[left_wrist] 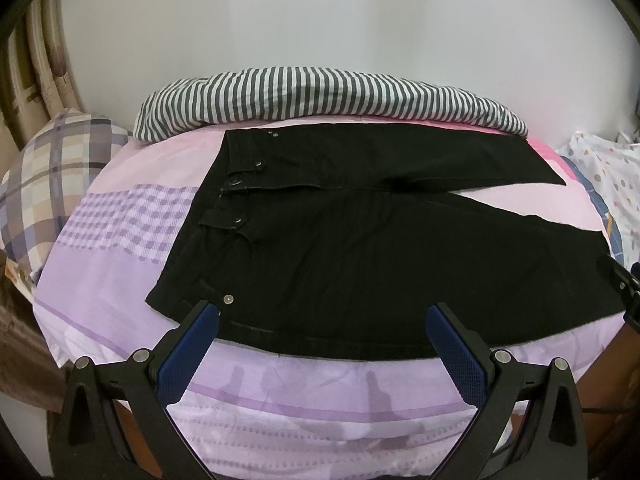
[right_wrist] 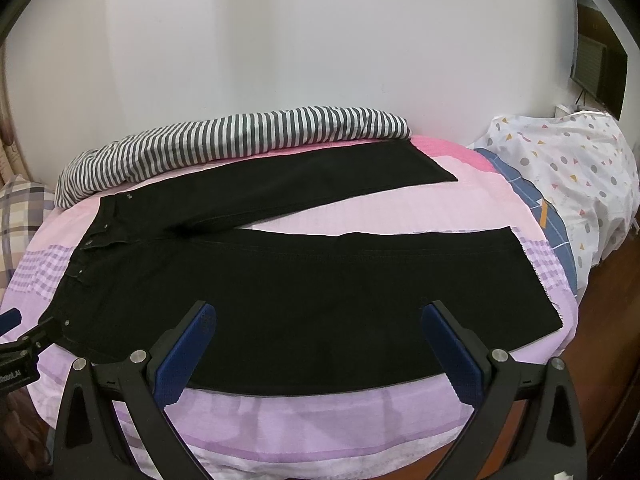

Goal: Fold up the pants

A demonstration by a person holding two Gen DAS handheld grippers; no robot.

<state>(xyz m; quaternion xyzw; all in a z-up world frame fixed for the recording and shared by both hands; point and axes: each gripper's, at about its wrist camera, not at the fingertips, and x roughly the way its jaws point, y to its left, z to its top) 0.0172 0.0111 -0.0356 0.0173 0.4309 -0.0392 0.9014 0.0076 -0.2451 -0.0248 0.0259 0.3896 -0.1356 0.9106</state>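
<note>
Black pants (left_wrist: 360,248) lie flat and spread on the pink and purple bed sheet (left_wrist: 120,220), waistband to the left, both legs running right in a V. In the right wrist view the pants (right_wrist: 300,292) show both leg hems at the right. My left gripper (left_wrist: 322,312) is open and empty, hovering over the near edge of the pants by the waist. My right gripper (right_wrist: 320,312) is open and empty over the near leg. The left gripper shows at the left edge of the right wrist view (right_wrist: 24,340).
A striped grey and white cloth (left_wrist: 320,100) lies along the far side against the wall. A plaid pillow (left_wrist: 44,184) is at the left. A white dotted cloth bundle (right_wrist: 572,176) lies at the right. The bed's near edge runs just below the pants.
</note>
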